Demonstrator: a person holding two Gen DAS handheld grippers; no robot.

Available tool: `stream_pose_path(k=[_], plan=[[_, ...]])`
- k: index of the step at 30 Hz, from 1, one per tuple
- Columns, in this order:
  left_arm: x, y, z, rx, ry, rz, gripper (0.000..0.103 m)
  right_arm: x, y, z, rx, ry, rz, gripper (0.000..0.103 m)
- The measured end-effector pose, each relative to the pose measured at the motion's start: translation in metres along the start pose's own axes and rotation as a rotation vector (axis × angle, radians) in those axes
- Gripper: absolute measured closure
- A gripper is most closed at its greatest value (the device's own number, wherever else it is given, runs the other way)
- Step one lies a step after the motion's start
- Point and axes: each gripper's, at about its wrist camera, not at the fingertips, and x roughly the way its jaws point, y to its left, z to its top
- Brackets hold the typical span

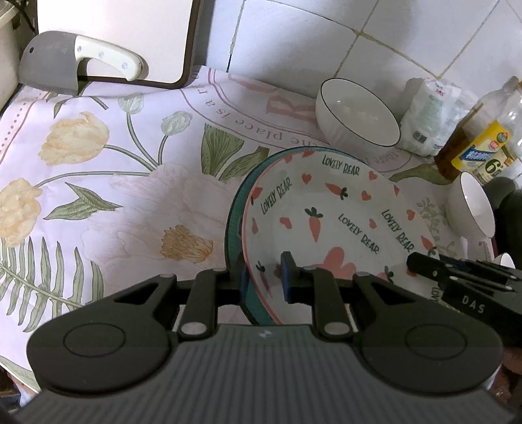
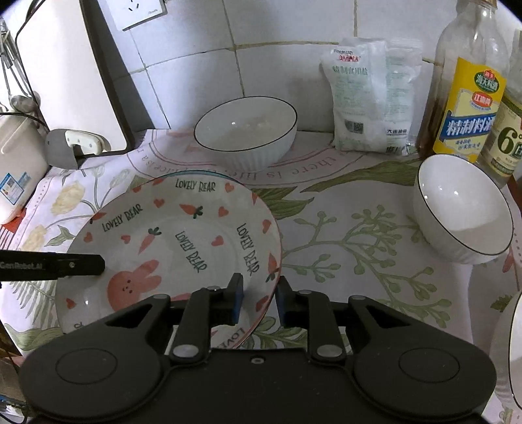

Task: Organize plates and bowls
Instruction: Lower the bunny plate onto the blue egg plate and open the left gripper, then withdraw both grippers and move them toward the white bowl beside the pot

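A "Lovely Bear" plate (image 1: 329, 215) with carrots and hearts lies on top of a teal-rimmed plate (image 1: 235, 225). My left gripper (image 1: 264, 280) has its jaws on either side of the near rim of both plates. My right gripper (image 2: 259, 301) has its jaws on either side of the Lovely Bear plate's (image 2: 182, 241) right rim. Whether either grips or only straddles the rim, I cannot tell. A large white bowl (image 2: 246, 133) stands at the back by the wall. A smaller white bowl (image 2: 460, 212) stands at the right.
A floral cloth (image 1: 98, 182) covers the counter. A cleaver (image 1: 65, 62) and a white cutting board (image 1: 130, 29) lean at the back left. A salt bag (image 2: 368, 94) and two bottles (image 2: 463, 91) stand at the back right. Another white dish rim (image 2: 512, 352) shows at far right.
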Motion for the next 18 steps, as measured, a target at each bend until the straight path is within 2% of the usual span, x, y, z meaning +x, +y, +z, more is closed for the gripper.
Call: stream_pose_path(k=[5,10,13,15,18], plan=[[0.004,0.002,0.008,-0.038,0.043,0.004,0.083,0.006,0.009,-0.002,-0.039,-0.020,-0.037,0.070],[0.001,0.000,0.010,-0.047,0.087,0.016,0.077,0.005,0.016,-0.004,-0.034,-0.022,-0.083,0.069],[-0.008,-0.005,0.006,-0.009,0.091,0.044,0.062,-0.004,0.031,-0.003,-0.083,-0.028,-0.159,0.069],[-0.013,-0.009,0.002,0.036,0.082,0.082,0.061,-0.010,0.033,-0.006,-0.051,-0.043,-0.145,0.069],[-0.022,-0.010,-0.003,0.053,0.083,0.063,0.059,-0.020,0.032,-0.012,0.006,-0.046,-0.126,0.069]])
